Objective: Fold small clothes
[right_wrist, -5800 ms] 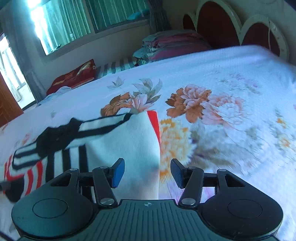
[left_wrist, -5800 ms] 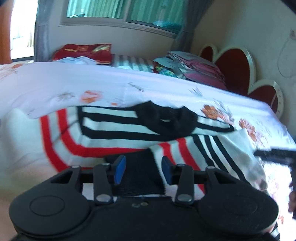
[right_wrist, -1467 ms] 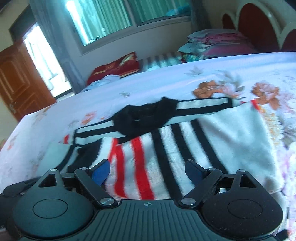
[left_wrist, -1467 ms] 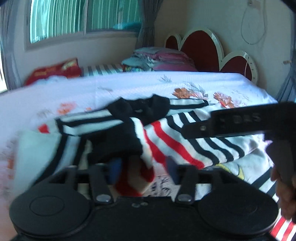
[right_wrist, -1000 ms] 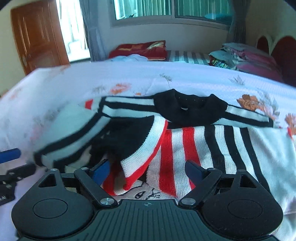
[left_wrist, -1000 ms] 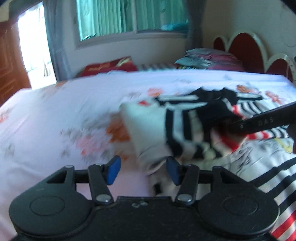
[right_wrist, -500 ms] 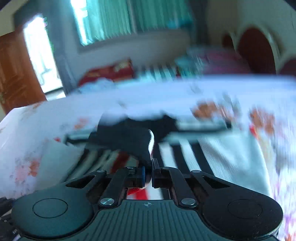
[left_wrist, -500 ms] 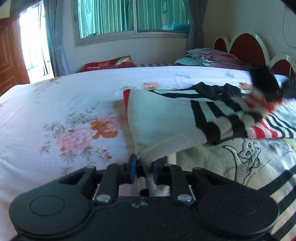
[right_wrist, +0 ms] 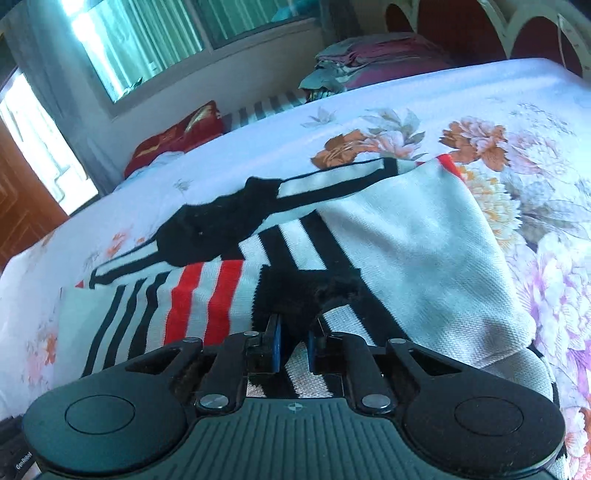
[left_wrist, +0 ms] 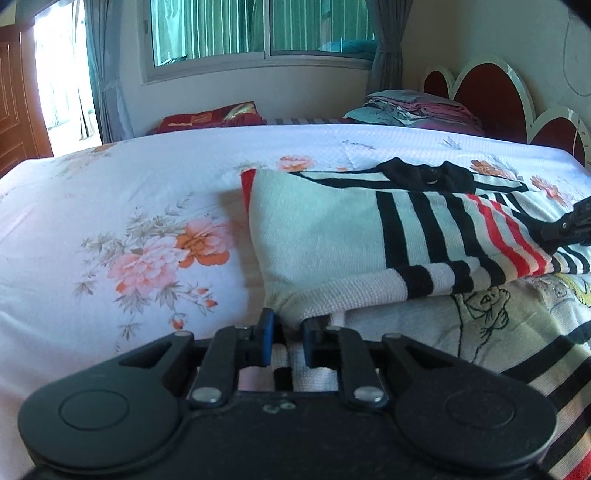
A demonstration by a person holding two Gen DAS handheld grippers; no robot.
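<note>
Sweater (left_wrist: 332,240), a small striped knit in white, black and red, lies spread on the floral bedsheet (left_wrist: 110,206), its black collar (left_wrist: 424,173) at the far side and its left sleeve already laid across the chest. I judge it soft, light and limp: it will sag and stretch wherever it hangs free, so the firmer ribbed edges, cuff and hem, are the places to take hold. The left gripper (left_wrist: 286,332) is clenched on the near left edge of the knit, where a white ribbed fold sits between its blue pads. The right gripper (right_wrist: 293,341) has just been closing, and its jaws now pinch the black cuff (right_wrist: 306,291) of the folded sleeve over the chest stripes. Beyond the bed, folded bedding (left_wrist: 417,109) is stacked by the red headboard (left_wrist: 487,96), under the curtained window (left_wrist: 258,29).
</note>
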